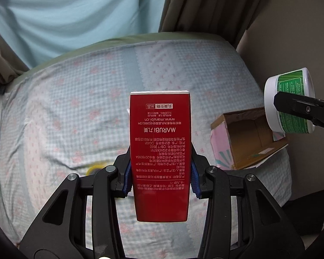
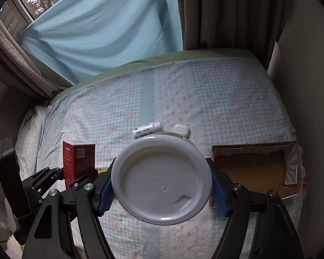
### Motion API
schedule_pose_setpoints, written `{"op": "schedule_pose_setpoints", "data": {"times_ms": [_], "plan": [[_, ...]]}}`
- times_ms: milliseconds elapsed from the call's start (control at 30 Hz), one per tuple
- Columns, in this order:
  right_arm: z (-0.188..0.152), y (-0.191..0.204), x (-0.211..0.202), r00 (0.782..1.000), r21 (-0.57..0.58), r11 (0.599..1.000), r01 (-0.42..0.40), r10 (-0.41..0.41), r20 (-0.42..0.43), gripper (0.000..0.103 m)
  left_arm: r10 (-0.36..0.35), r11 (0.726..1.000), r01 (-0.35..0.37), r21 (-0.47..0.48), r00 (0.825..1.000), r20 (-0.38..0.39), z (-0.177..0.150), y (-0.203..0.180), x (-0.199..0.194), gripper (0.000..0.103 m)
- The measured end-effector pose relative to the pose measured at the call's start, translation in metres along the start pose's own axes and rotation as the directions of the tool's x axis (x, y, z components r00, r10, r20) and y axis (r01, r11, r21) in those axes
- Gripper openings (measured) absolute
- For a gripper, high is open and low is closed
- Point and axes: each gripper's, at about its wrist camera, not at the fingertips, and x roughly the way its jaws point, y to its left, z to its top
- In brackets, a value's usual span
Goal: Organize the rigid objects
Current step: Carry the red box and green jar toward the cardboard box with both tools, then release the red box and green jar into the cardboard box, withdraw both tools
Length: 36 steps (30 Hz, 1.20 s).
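Note:
My left gripper (image 1: 161, 176) is shut on a tall red carton (image 1: 161, 151) and holds it above the bed; the carton also shows in the right wrist view (image 2: 78, 159). My right gripper (image 2: 162, 184) is shut on a white tub with a green label (image 2: 162, 179), its white base facing the camera; the tub also shows in the left wrist view (image 1: 289, 99), above the open cardboard box (image 1: 248, 138). That box lies on the bed at the right (image 2: 254, 168) and looks empty inside.
A small white bottle with a green label (image 2: 148, 130) and a small white case (image 2: 181, 130) lie on the checked bedsheet (image 2: 205, 90). A yellow roll of tape (image 1: 95, 169) shows behind the left fingers. Curtains and a wall stand beyond the bed.

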Motion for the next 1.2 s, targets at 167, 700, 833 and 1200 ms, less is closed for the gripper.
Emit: {"op": "schedule_pose_setpoints", "data": {"times_ms": [167,700,833,1200], "plan": [[-0.012,-0.081,-0.022,0.999,-0.034,0.999,0.035,-0.036,-0.017,0.070,-0.060,0.998,0.060,-0.008,0.998,-0.016,0.011,-0.093,0.015,0.038],[-0.040,-0.275,0.023,0.979,-0.116,0.988,0.102,-0.121,-0.166,0.070,-0.065,0.982,0.099,0.159,0.975,-0.211,0.021,-0.283,0.142,0.038],[-0.042,-0.295,0.053,0.973,-0.151,0.985,0.086,-0.115,-0.199,0.070,-0.022,0.974,0.084,0.209,0.959,-0.284,0.017,-0.296,0.188,0.038],[-0.077,-0.321,0.142,0.956,-0.240,0.970,0.031,-0.099,-0.276,0.070,0.086,0.929,0.077,0.362,0.906,-0.413,-0.009,-0.318,0.294,0.038]]}}
